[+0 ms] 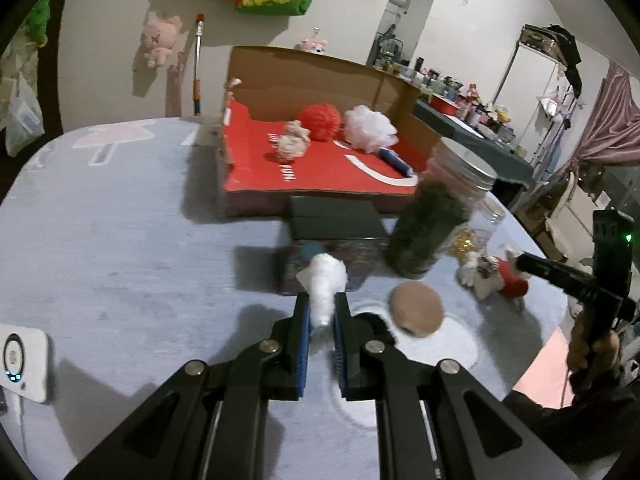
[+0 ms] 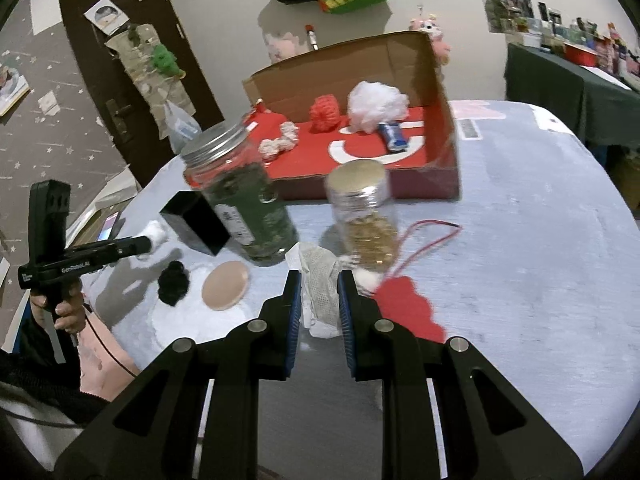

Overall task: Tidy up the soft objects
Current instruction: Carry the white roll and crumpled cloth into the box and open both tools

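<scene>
My left gripper [image 1: 322,312] has its jaws pinching a white cotton tuft [image 1: 325,280], held above the counter [image 1: 140,240] in front of a dark patterned box [image 1: 332,256]. My right gripper [image 2: 319,292] has its jaws clamped on a white mesh pouch [image 2: 320,280], with a red felt piece [image 2: 404,304] hanging just beside it on the right.

Ahead stands the open cardboard box [image 1: 304,76] with a red floor. Inside it I see a red yarn ball [image 1: 320,120], a white bath pouf [image 1: 370,126], a small pale knitted toy [image 1: 294,140] and a blue-wrapped item [image 1: 394,162].

Between me and the box stand a jar of dark green stuff [image 2: 244,200] and a jar of gold bits [image 2: 366,208], both lidded and upright. A tan round puff [image 2: 225,286] and a black fluffy piece [image 2: 173,282] lie on a white patch of the counter. A red cord [image 2: 428,236] loops past the gold jar.
</scene>
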A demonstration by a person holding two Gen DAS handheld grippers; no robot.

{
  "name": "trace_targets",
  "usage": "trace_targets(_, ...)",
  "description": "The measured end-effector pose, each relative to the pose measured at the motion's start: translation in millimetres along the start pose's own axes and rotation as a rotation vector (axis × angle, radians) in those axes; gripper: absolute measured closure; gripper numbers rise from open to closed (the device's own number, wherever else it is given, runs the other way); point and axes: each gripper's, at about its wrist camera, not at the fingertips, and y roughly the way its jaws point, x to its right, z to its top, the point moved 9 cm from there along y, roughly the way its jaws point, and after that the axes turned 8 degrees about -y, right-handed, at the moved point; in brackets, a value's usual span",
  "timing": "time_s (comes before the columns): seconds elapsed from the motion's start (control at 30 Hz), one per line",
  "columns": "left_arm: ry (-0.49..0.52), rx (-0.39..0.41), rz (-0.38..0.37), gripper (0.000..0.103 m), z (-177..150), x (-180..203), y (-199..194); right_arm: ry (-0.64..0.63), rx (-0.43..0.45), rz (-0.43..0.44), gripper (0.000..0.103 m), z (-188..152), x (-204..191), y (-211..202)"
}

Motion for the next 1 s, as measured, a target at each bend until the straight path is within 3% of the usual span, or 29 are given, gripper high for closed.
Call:
trace_targets(0.4, 0.094, 0.055, 0.026, 0.092, 15, -30, 8, -0.035, -0.008, -0.048, 0.085, 6, 41, -3)
trace_targets(0.67, 0.154, 0.049, -0.012, 0.092, 37, -36, 28, -0.092, -0.024, -0.060, 0.085, 21, 62, 13)
trace_targets(1.0, 0.268, 0.043, -0.103, 0.092, 73, -13, 34, -0.161, -0.016, 0.014, 0.085, 61, 62, 25)
